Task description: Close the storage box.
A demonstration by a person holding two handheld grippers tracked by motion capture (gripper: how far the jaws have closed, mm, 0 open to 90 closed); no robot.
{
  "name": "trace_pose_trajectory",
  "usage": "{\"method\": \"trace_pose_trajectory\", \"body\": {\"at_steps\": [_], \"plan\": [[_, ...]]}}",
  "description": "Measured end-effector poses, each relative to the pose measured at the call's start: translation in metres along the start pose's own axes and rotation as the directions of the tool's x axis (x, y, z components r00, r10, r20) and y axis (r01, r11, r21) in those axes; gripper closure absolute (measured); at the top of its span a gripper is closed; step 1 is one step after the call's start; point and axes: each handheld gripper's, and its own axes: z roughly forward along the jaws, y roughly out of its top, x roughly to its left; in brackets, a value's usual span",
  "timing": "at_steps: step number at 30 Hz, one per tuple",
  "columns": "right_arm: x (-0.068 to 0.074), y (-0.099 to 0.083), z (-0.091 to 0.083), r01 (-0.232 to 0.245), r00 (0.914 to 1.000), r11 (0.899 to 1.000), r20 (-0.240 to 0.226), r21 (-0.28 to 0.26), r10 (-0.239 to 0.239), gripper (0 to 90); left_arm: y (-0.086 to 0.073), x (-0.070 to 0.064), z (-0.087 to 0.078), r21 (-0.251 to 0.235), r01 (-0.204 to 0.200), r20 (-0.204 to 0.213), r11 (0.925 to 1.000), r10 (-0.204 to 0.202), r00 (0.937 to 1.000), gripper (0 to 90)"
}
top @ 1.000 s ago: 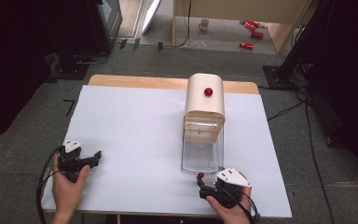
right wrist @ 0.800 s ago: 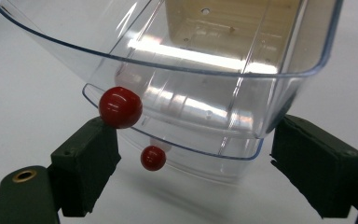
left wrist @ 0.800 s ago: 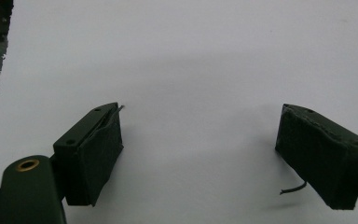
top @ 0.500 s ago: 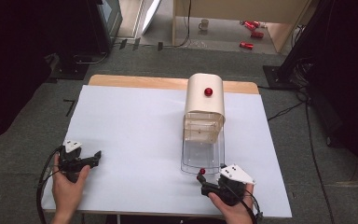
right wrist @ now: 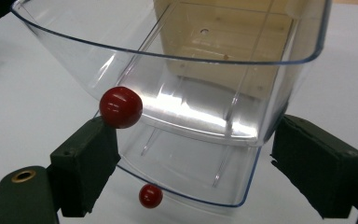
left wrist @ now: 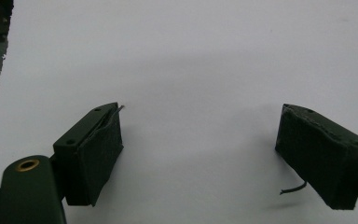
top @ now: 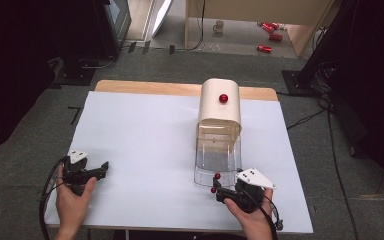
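A box with a cream rounded cover (top: 219, 101) and a red knob (top: 223, 98) stands right of the table's middle. Its clear plastic part (top: 217, 154) lies folded out toward me on the white table (top: 145, 135). That clear part (right wrist: 200, 79) carries a red knob (right wrist: 120, 107). A smaller red ball (right wrist: 150, 196) shows below its rim. My right gripper (top: 219, 192) (right wrist: 198, 140) is open at the clear rim, its left pad (right wrist: 86, 161) just under the knob. At the near left, my left gripper (top: 99, 170) (left wrist: 200, 135) is open over bare table.
A wooden edge (top: 145, 87) runs along the table's far side. Grey carpet (top: 30, 145) surrounds the table. Black stands (top: 87, 62) and red cans (top: 270, 35) lie on the floor beyond it.
My right gripper has shifted slightly to the right at the clear rim. The left gripper has not moved.
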Motion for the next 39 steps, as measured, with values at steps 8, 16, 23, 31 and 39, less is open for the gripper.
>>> {"method": "trace_pose_trajectory", "body": {"at_steps": [8, 16, 23, 31, 39], "plan": [[-0.005, 0.011, 0.007, -0.005, 1.0000, 1.000, 0.000, -0.002, 0.005, 15.0, 0.000, 0.000, 0.000, 0.000, -0.001, 0.000, 1.0000, 0.001, 1.0000, 14.6], [-0.009, 0.021, 0.017, -0.008, 1.0000, 1.000, 0.006, -0.002, 0.008, 14.9, 0.000, 0.000, 0.000, 0.000, -0.001, -0.001, 1.0000, 0.001, 1.0000, 14.6], [-0.013, 0.031, 0.026, -0.011, 0.9999, 1.000, 0.010, -0.003, 0.011, 14.5, 0.000, 0.000, 0.000, 0.001, -0.002, -0.002, 1.0000, 0.002, 1.0000, 14.6], [-0.018, 0.039, 0.039, -0.022, 0.9997, 1.000, 0.013, -0.002, 0.022, 15.5, 0.000, 0.000, 0.000, 0.001, -0.002, -0.002, 1.0000, 0.002, 1.0000, 14.6], [-0.027, 0.047, 0.047, -0.038, 0.9989, 0.999, 0.027, -0.002, 0.038, 15.5, 0.000, 0.000, 0.000, 0.001, -0.002, -0.002, 1.0000, 0.002, 1.0000, 14.6]]}}
